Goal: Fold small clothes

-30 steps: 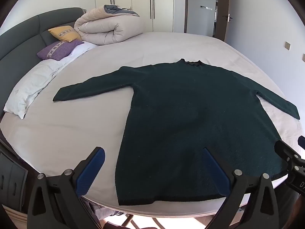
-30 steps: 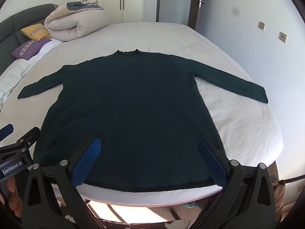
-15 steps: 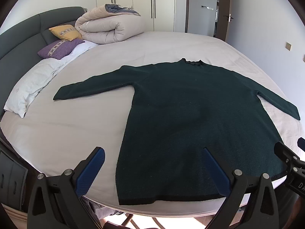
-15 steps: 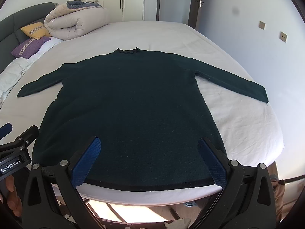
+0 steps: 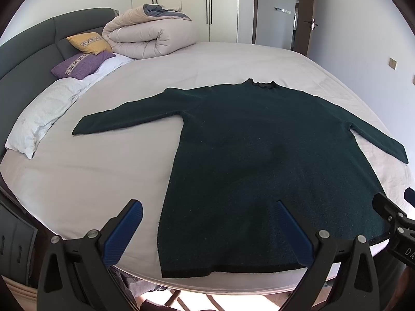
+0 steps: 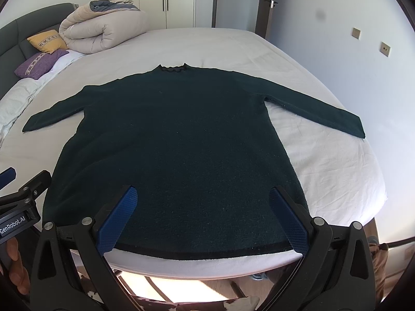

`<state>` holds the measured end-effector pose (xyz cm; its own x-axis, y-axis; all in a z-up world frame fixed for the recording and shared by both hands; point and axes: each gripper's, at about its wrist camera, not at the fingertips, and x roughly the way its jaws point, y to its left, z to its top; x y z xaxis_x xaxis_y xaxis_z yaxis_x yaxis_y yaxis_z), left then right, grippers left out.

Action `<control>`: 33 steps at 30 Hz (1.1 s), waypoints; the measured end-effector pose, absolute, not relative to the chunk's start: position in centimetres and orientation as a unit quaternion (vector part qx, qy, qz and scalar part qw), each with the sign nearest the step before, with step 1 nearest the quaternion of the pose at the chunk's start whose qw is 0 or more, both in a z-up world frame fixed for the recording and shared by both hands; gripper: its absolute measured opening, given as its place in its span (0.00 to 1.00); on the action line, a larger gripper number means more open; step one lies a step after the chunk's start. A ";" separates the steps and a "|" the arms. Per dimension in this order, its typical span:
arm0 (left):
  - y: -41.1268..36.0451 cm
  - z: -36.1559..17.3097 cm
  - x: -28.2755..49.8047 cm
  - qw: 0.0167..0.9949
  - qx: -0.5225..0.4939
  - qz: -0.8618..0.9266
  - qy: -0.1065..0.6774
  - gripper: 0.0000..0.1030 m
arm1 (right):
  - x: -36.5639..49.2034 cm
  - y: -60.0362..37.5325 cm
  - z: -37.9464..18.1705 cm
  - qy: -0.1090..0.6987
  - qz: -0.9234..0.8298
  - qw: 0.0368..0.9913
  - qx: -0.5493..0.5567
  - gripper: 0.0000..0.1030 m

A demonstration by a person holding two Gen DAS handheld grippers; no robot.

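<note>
A dark green long-sleeved sweater [image 5: 259, 155] lies flat on the white bed [image 5: 90, 181], collar far, hem near, both sleeves spread out. It also shows in the right wrist view [image 6: 176, 142]. My left gripper [image 5: 207, 204] is open and empty, above the hem's left corner. My right gripper [image 6: 202, 191] is open and empty, above the hem's right half. Each gripper shows at the edge of the other's view.
A rolled beige duvet [image 5: 147, 36], a yellow cushion [image 5: 88, 42], a purple cushion [image 5: 80, 63] and a white pillow [image 5: 39, 119] lie at the bed's far left by the grey headboard [image 5: 26, 51]. A wall [image 6: 363, 64] runs along the right.
Both views have shifted slightly; the grippers stay open and the sweater has not moved.
</note>
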<state>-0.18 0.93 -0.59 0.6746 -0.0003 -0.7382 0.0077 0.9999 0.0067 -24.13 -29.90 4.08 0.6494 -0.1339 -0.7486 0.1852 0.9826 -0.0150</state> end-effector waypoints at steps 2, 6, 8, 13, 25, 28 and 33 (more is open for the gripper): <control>0.9 -0.6 -0.2 0.915 0.005 -0.002 0.404 1.00 | -24.1 -29.9 4.0 0.410 -0.088 0.907 0.031 1.00; 1.1 -0.7 -0.1 0.914 0.004 -0.002 0.405 1.00 | -24.0 -29.9 4.0 0.412 -0.088 0.906 0.031 1.00; 0.9 -0.6 -0.1 0.914 0.005 -0.002 0.405 1.00 | -24.0 -29.9 3.9 0.412 -0.089 0.906 0.030 1.00; 0.9 -0.7 -0.2 0.914 0.005 -0.002 0.406 1.00 | -24.0 -29.8 3.7 0.414 -0.090 0.905 0.029 1.00; 1.0 -0.7 -0.2 0.913 0.004 -0.003 0.407 1.00 | -23.9 -29.8 3.6 0.416 -0.092 0.904 0.028 1.00; 1.0 -0.7 -0.2 0.913 0.003 -0.005 0.408 1.00 | -23.9 -29.8 3.6 0.416 -0.092 0.904 0.029 1.00; 1.4 -0.9 -0.1 0.912 0.000 -0.008 0.409 1.00 | -23.9 -29.8 3.6 0.416 -0.092 0.904 0.029 1.00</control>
<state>-0.10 1.38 -0.86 0.6646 -0.0140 -0.7471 0.0147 0.9999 -0.0057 -23.87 -29.83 3.57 0.6366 -0.1418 -0.7580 0.1895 0.9816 -0.0245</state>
